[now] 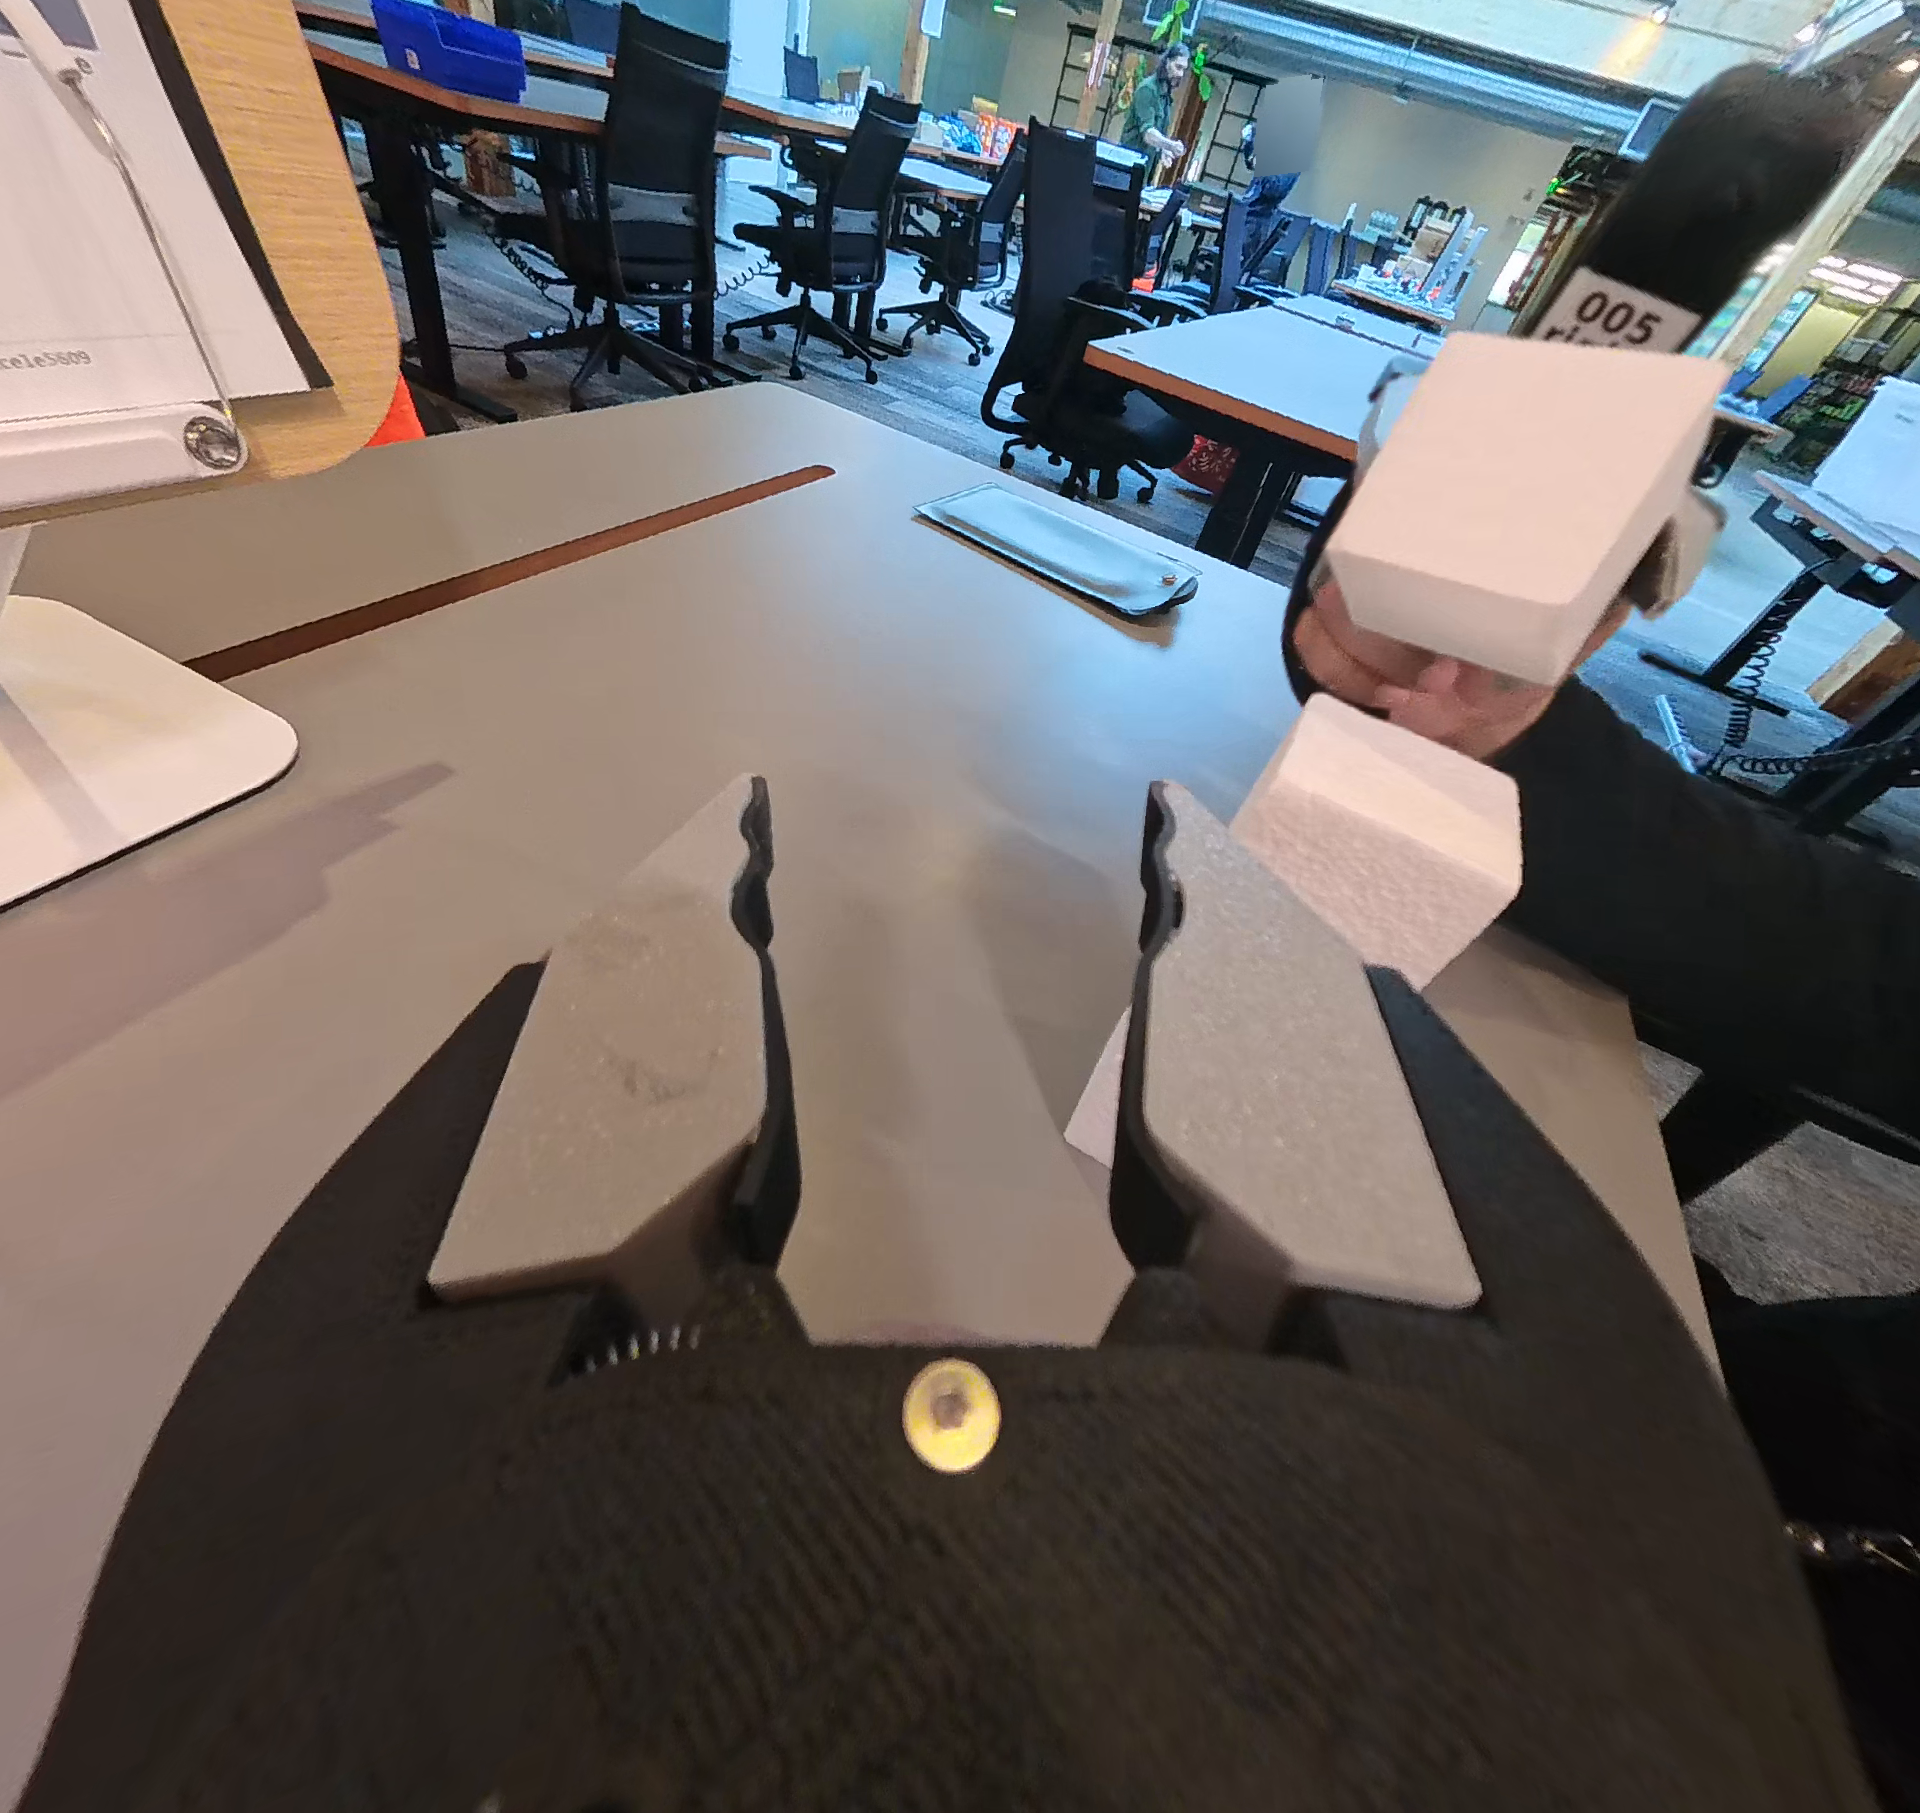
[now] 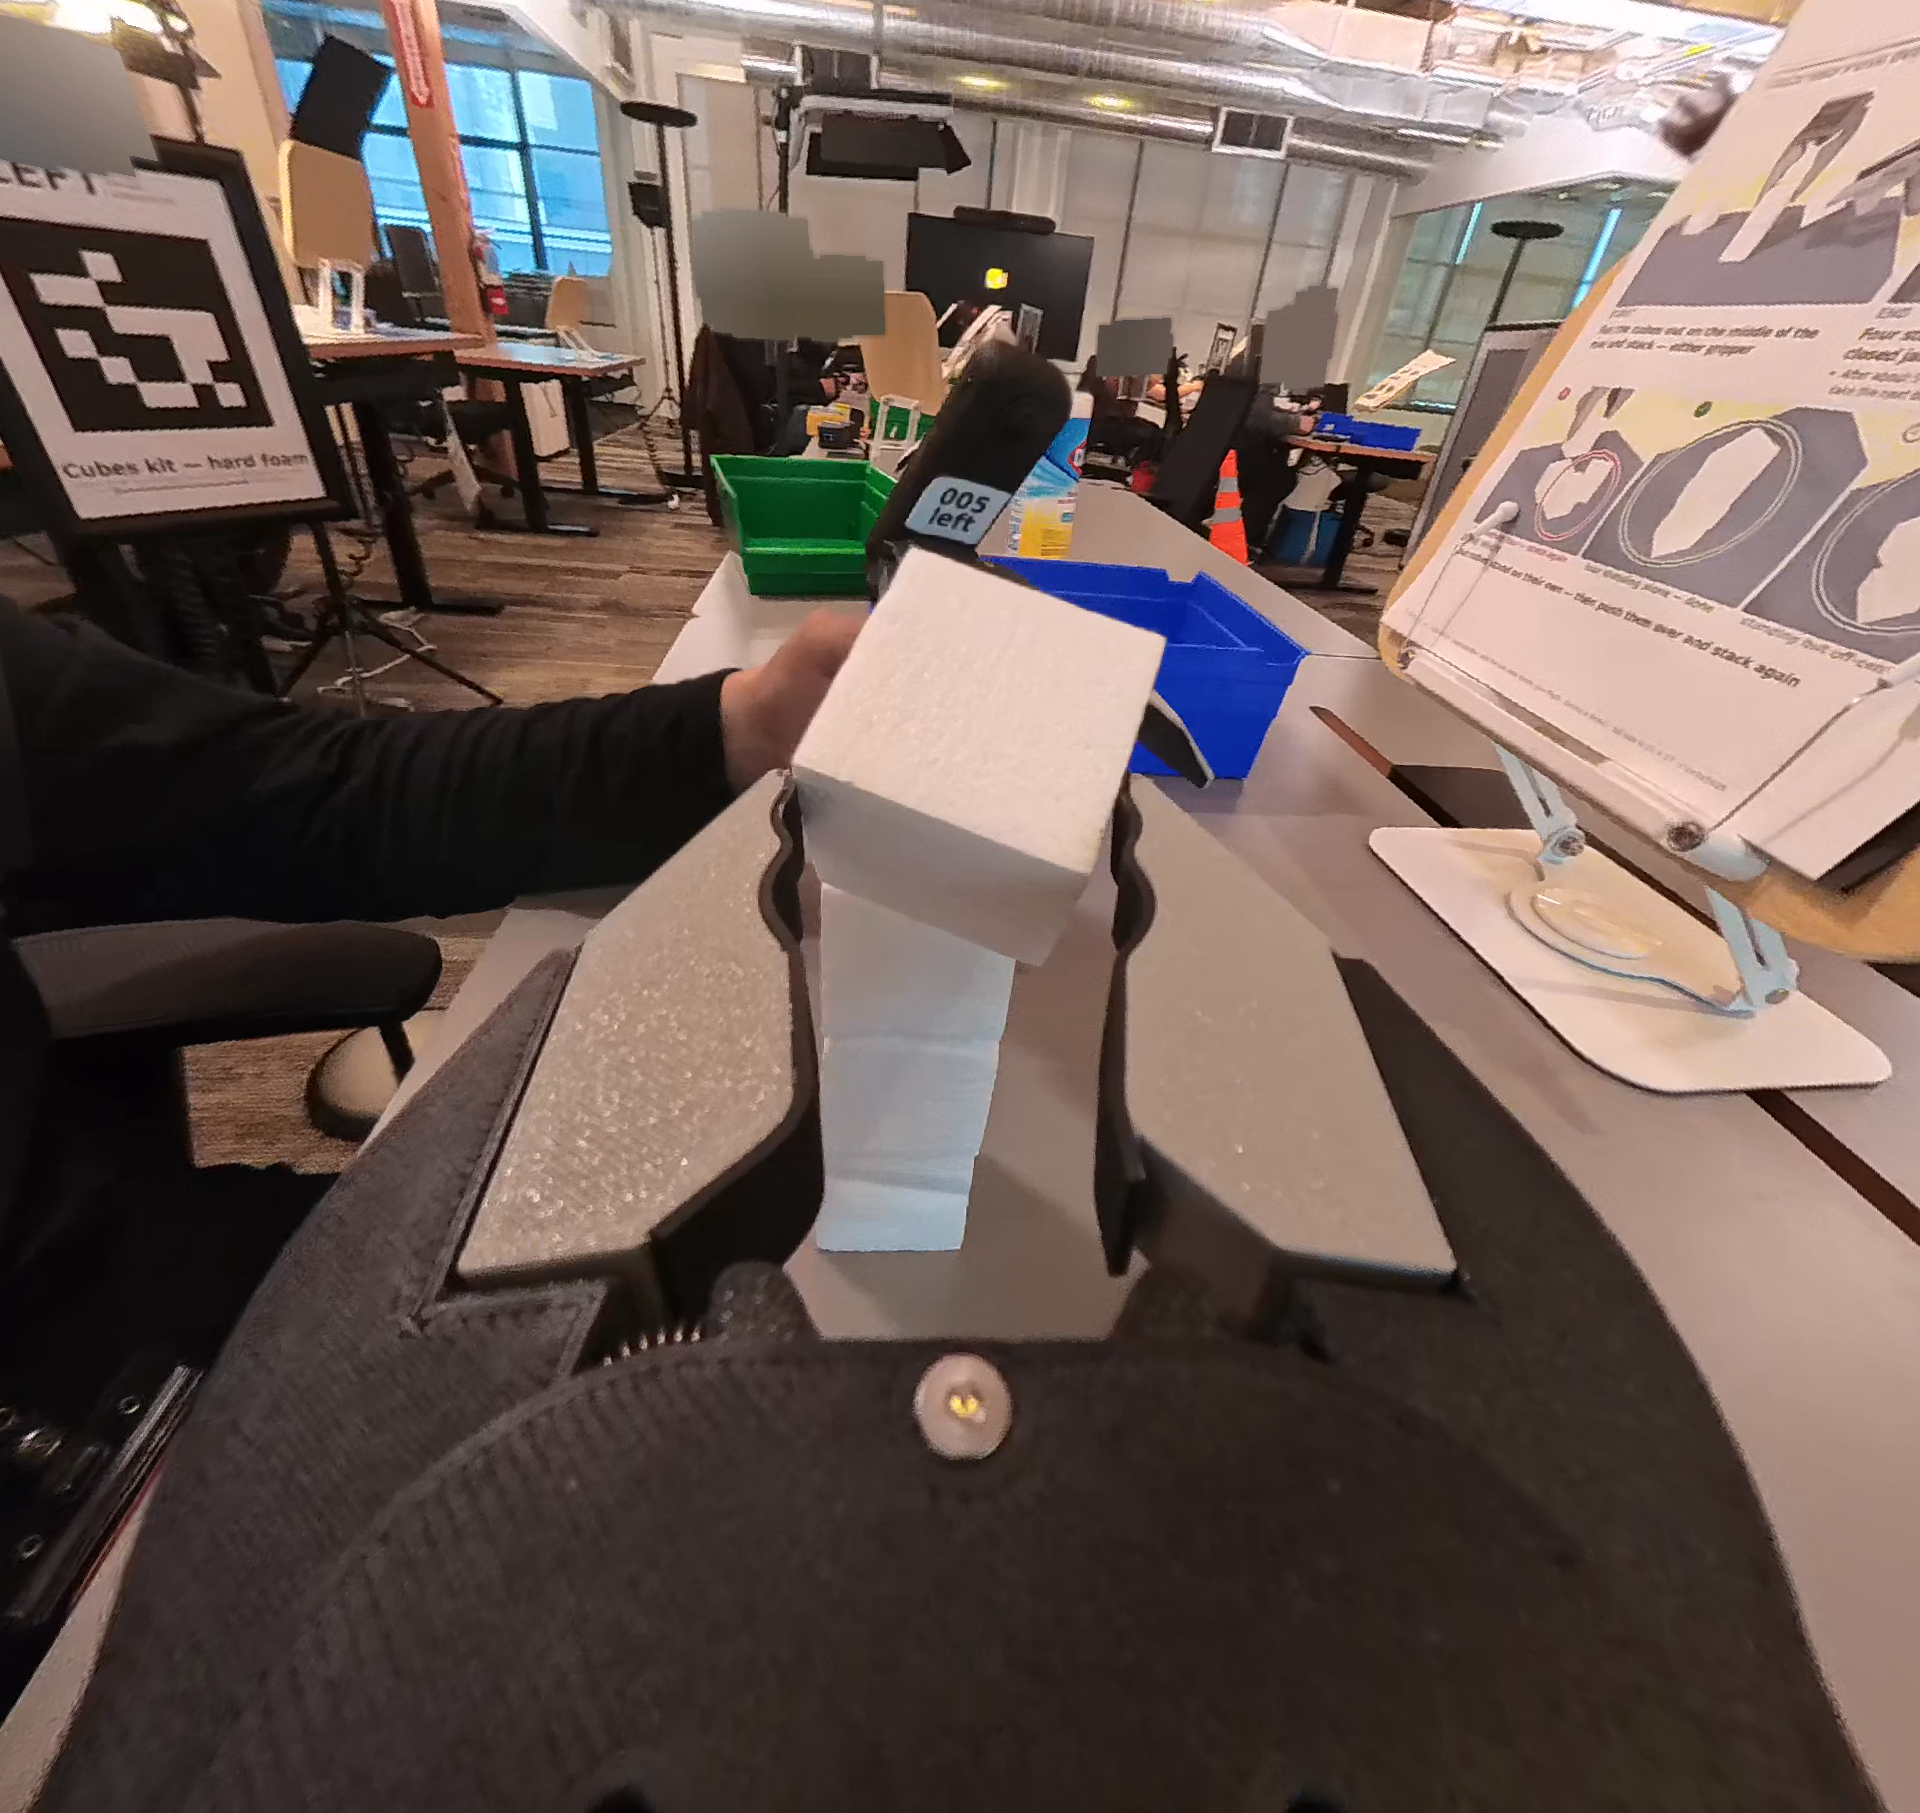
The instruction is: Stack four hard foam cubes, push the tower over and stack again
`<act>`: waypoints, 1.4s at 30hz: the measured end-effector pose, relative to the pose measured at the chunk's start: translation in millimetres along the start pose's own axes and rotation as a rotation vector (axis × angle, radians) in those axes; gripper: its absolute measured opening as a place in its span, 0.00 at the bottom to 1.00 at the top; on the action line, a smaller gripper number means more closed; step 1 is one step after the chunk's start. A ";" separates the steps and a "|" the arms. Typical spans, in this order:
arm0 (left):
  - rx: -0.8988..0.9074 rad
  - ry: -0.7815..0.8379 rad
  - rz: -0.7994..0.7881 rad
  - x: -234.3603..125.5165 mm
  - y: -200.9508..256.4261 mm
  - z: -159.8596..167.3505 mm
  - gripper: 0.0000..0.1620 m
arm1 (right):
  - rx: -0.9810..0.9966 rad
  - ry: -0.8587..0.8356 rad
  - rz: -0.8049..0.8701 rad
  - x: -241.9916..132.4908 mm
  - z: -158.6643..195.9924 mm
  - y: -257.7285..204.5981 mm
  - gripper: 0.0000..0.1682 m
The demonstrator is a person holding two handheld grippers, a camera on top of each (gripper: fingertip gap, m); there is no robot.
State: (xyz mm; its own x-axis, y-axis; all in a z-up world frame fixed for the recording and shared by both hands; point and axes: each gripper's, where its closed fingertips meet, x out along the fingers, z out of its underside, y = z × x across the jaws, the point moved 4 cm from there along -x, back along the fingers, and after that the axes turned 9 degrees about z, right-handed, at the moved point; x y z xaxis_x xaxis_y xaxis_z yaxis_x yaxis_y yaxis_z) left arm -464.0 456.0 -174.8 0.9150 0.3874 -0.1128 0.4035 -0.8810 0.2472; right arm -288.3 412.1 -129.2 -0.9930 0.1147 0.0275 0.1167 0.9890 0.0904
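My right gripper [image 2: 951,828] is shut on a white foam cube [image 2: 966,755] and holds it tilted just above a column of stacked white cubes [image 2: 904,1067] on the grey table [image 2: 1299,828]. In the left wrist view the held cube [image 1: 1517,496] hangs over the stack's top cube [image 1: 1371,828], with a small gap between them. My left gripper [image 1: 956,807] is open and empty, low over the table just left of the stack. The stack's lower part is mostly hidden behind my left gripper's right finger [image 1: 1268,1088].
A document stand with an instruction sheet [image 2: 1662,516] stands on a white base [image 2: 1621,963] beside the stack. A blue bin [image 2: 1195,641] and a green bin [image 2: 800,516] sit at the far end. A grey cable flap [image 1: 1060,548] lies in the table. A black sleeve [image 1: 1714,880] reaches in.
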 end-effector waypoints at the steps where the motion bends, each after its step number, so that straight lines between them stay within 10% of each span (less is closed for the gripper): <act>1: -0.001 0.002 -0.001 -0.4 -0.4 -0.2 0.43 | -0.011 -0.002 -0.008 0.2 -3.7 1.2 0.34; 42: 0.002 -0.055 -0.012 7.8 -2.9 10.2 0.43 | -0.126 -0.420 -0.450 44.7 -2.2 -5.3 0.34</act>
State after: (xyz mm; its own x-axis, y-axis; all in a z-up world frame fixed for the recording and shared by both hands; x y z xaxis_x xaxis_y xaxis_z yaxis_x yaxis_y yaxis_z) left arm -458.1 458.9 -186.2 0.9083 0.3831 -0.1681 0.4148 -0.8767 0.2434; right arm -333.3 411.8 -126.3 -0.8644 -0.2582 -0.4315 -0.3386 0.9333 0.1199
